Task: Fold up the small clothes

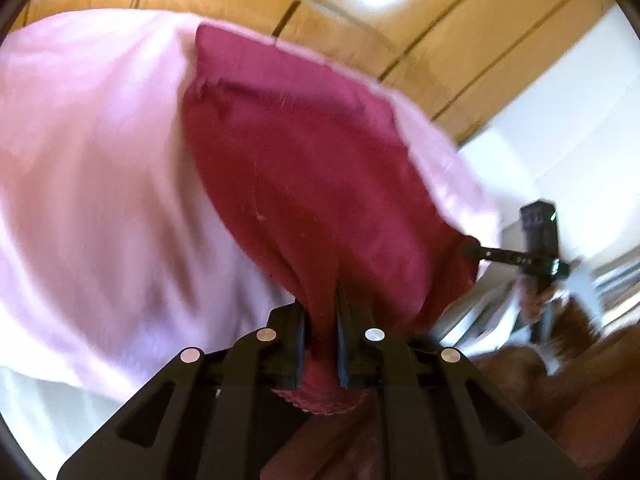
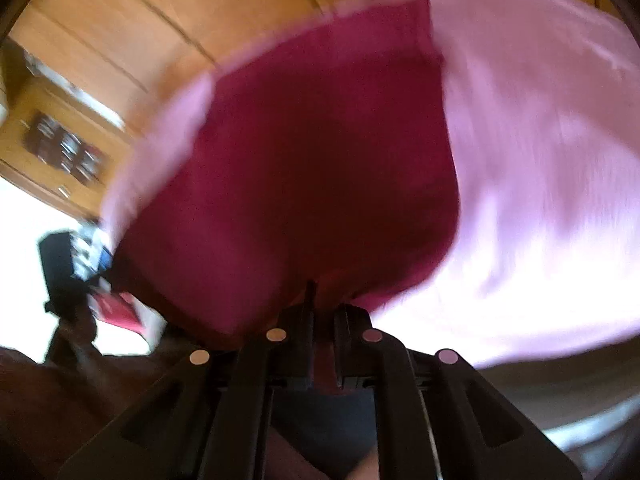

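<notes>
Both views are blurred, so seams and weave are hard to make out. In the left wrist view the left gripper (image 1: pixel 320 316) has its jaws clenched on a gathered edge of the garment (image 1: pixel 304 184), a soft cloth with a dark magenta panel and pale pink cloth on either side. A bunched lump of magenta hem pokes out behind the jaws. The cloth spreads ahead of the jaws and hides most of what lies beyond; only wooden panels (image 1: pixel 400 20) show above it. To the right of the jaws the right gripper (image 1: pixel 476 249) appears small and smeared, pinching the same garment's far edge.

In the right wrist view its jaws are clamped on the magenta hem, and the left gripper is a dark smear at far left.
</notes>
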A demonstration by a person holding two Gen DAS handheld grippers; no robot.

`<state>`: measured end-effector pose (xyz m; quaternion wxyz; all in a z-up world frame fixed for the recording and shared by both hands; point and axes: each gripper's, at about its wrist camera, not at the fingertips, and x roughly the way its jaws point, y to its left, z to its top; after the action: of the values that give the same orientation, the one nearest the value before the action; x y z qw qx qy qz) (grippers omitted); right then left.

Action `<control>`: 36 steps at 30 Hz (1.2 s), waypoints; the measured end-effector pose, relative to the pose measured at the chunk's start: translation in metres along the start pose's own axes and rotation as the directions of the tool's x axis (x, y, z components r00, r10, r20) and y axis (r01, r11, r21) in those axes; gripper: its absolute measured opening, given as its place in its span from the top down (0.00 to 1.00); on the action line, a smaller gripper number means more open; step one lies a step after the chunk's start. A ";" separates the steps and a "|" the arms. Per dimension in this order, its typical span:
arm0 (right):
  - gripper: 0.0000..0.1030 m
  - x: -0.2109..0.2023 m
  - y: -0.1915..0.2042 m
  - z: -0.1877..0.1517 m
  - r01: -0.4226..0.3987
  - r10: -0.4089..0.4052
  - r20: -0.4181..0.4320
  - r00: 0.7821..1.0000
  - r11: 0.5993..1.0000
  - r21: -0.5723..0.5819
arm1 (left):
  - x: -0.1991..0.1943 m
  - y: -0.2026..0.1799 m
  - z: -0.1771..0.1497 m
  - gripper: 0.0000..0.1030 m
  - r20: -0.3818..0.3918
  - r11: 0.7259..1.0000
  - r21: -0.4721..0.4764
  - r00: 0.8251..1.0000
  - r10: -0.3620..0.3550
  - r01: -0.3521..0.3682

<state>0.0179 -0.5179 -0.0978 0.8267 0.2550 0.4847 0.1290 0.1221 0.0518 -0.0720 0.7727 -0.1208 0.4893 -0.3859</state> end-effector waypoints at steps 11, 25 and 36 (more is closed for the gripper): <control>0.91 0.024 -0.016 0.116 0.053 -0.065 0.189 0.980 0.996 0.068 | 0.027 0.023 0.144 0.83 0.169 0.992 -0.118 0.985 -0.032 0.053; 0.17 0.009 -0.071 0.098 0.147 -0.168 0.169 0.971 0.981 0.129 | 0.036 0.073 0.115 0.35 0.154 0.974 -0.126 0.966 0.205 -0.187; 0.82 0.063 -0.048 0.090 0.304 -0.300 0.105 0.948 0.952 -0.027 | 0.082 0.046 0.106 0.80 0.081 0.960 0.055 0.959 0.270 -0.275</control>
<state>0.1256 -0.5557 -0.1340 0.8651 0.1662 0.4732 -0.0015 0.2528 0.0041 -0.0999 0.8393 -0.0407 0.4599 -0.2870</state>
